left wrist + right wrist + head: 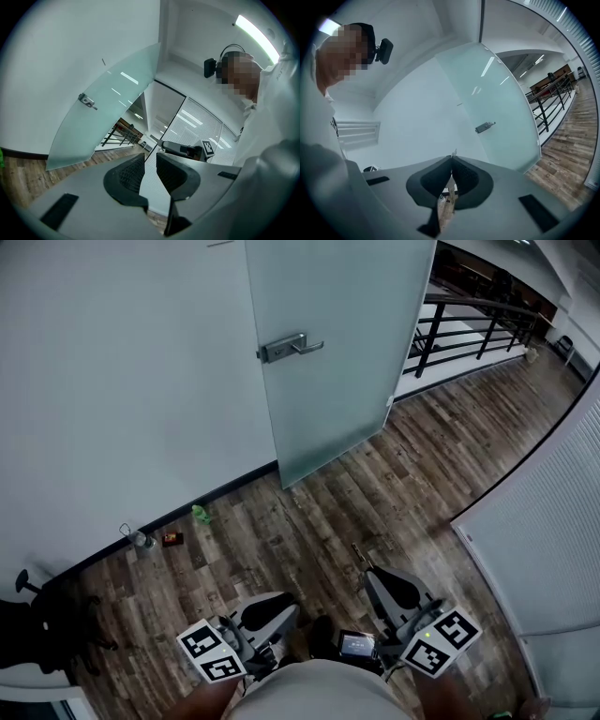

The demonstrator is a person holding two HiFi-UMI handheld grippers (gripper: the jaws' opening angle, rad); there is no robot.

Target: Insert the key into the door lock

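A frosted glass door point(328, 343) stands ahead with a metal lever handle and lock point(291, 346), also seen as the handle point(87, 101) in the left gripper view and the handle point(485, 126) in the right gripper view. My right gripper point(451, 159) is shut on a small key point(453, 153) whose tip pokes out past the pads. In the head view the right gripper point(375, 576) is low, far short of the door. My left gripper point(150, 157) is open with a narrow gap and nothing between its pads; the left gripper point(281, 604) sits low left in the head view.
Wood-plank floor point(375, 493) runs to the door. By the white wall's base lie a green object point(201, 514), a small bottle point(141, 539) and an orange item point(172, 539). A black railing point(469, 324) stands beyond the door; a blind-covered partition point(553, 521) runs along the right.
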